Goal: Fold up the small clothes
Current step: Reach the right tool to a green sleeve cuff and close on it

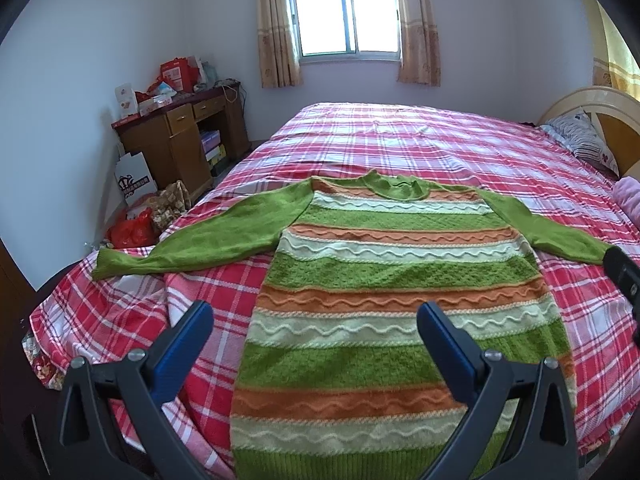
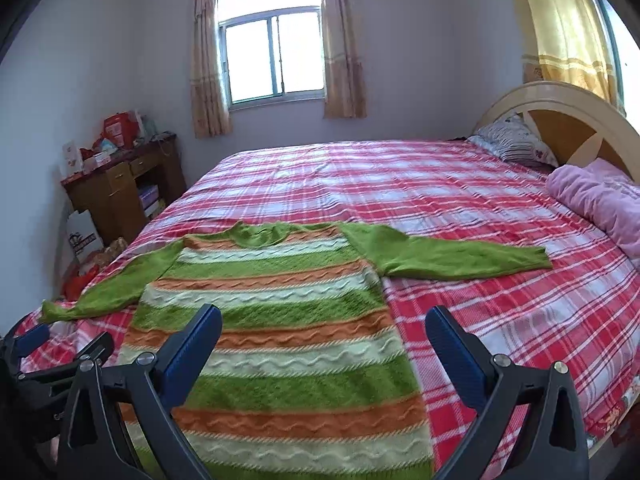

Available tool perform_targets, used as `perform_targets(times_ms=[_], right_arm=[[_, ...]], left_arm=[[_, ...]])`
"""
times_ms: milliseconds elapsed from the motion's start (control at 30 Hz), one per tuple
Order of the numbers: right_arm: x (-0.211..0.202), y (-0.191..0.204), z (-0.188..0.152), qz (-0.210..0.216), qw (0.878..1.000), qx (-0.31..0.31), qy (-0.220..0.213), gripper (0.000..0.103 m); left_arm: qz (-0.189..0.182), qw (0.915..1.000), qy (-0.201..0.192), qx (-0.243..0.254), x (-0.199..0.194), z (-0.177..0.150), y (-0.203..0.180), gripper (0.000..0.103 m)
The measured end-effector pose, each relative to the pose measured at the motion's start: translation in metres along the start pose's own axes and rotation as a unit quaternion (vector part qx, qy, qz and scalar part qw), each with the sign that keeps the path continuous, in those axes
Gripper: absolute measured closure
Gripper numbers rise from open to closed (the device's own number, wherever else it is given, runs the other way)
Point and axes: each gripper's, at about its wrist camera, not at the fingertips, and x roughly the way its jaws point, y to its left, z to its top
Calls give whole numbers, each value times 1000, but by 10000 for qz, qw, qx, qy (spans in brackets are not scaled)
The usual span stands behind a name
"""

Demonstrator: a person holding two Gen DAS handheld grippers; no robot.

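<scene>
Sweater (image 1: 400,280), green with orange and cream wavy stripes, lies flat and face up on the bed (image 1: 420,140), hem at the near edge, neck pointing toward the far edge. Both sleeves spread out sideways: left sleeve (image 1: 192,240) runs toward the bed's left edge, cuff near the near-left corner; right sleeve (image 2: 460,256) lies straight out across the middle of the bed. Not folded yet.

My left gripper (image 1: 316,320) hangs over the sweater's lower left part, jaws wide, nothing between them; one blue finger over bare bedsheet, the other over the knit. My right gripper (image 2: 324,328) hangs over the sweater's lower right part, jaws equally wide and empty, right finger over the sheet. Can't tell whether either touches the fabric.

Surface: red, pink and white plaid sheet (image 2: 480,312), mostly smooth, some wrinkles near the near-left corner. Patterned pillow (image 2: 512,140) and rolled pink blanket (image 2: 600,204) at the right edge by the curved wooden headboard (image 2: 568,120).

Room: pale walls, window (image 1: 344,16) with beige curtains (image 1: 276,40) beyond the far edge, yellow curtain (image 2: 560,32) over the headboard. Wooden desk (image 1: 184,136) in the left corner, cluttered with red boxes (image 1: 180,72); white paper bag (image 1: 134,180) and red plastic bag (image 1: 132,232) on the floor beside it.
</scene>
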Motion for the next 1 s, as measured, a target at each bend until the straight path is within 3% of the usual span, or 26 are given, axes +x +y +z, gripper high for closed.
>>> perform_targets(times_ms=[133,300,467,600,667,733,767,900,1000], right_arm=[[24,-8,5,-97,9999,-87,33,1],[72,-32,8,-137,9986,21,514,1],[112,-99,15,-11,9938,799,776,1],[135,-166,22,-310,9874,1312,830,2],[146,-207,25,-656,9825,1531,830,8],[153,-254,25,-880,9756,1874,733,31],[155,-279,23,-990,9697,2119,708,34],[166,-377,4,-1212,9285,3455,624,35],[181,-417,-6,-1283,9062,3978,640,34]], left_arm=[[-106,9999,-28,75,16,7,-5,0],[-227,9997,-52,41,47,17,-7,0],[-85,9997,234,-43,82,24,-7,0],[-42,9992,396,-41,106,23,-10,0],[-82,9985,539,-81,119,23,-12,0],[-123,9978,632,-146,130,23,-14,0],[-118,9977,644,-157,134,23,-15,0],[59,9978,633,-170,153,20,-22,0],[161,9972,706,-172,165,16,-27,0]])
